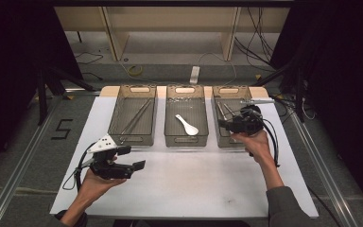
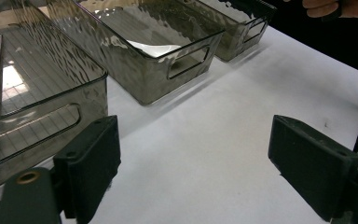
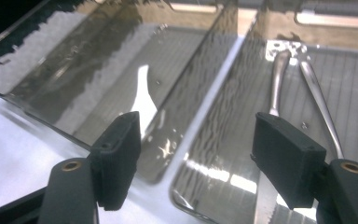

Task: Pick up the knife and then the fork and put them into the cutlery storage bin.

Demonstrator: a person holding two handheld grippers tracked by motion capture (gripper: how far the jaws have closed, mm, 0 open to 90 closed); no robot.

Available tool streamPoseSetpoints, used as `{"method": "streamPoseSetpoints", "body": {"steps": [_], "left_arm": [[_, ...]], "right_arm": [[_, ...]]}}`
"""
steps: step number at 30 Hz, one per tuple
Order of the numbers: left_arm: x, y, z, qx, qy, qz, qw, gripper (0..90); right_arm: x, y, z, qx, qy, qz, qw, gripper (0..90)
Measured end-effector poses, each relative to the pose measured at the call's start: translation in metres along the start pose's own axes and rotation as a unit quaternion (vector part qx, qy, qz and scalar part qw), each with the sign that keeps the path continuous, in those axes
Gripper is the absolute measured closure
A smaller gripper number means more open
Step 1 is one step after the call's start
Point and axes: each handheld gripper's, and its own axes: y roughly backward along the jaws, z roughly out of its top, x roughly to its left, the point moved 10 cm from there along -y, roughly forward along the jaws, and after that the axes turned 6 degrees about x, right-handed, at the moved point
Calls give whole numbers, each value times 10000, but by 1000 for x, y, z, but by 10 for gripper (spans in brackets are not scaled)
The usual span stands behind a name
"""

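Note:
Three smoky clear bins stand in a row at the back of the white table (image 1: pixel 194 184). In the left bin (image 1: pixel 132 140) lie thin metal sticks (image 1: pixel 137 116). A white spoon (image 1: pixel 187 125) rests in the middle bin (image 1: pixel 186 140). The right bin (image 1: pixel 229 90) holds a metal fork (image 3: pixel 279 70) and another metal handle (image 3: pixel 319 102). My right gripper (image 1: pixel 221 124) hovers over the right bin's front left, open, with nothing between its pads (image 3: pixel 196 144). At the table's front left my left gripper (image 1: pixel 132 157) is open and empty (image 2: pixel 193 154), pointing toward the bins.
Bare white tabletop lies between the bins and the front edge. A cable (image 1: pixel 272 142) trails from the right gripper along the forearm. Beyond the table are a wooden frame (image 1: pixel 170 28), floor cables and dark curtains at both sides.

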Motion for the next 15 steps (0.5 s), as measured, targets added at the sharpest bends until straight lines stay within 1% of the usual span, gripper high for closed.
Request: {"method": "streamPoseSetpoints", "body": {"steps": [6,13,15], "left_arm": [[0,0,0,-12,-8,-5,10000,164],[0,1,1,-42,48,-28,10000,164],[0,1,1,-42,51,-27,10000,164]], "right_arm": [[15,7,-1,-257,97,142,9995,326],[30,11,-9,-466,178,284,9984,322],[34,12,-12,-486,186,323,9981,322]]}}
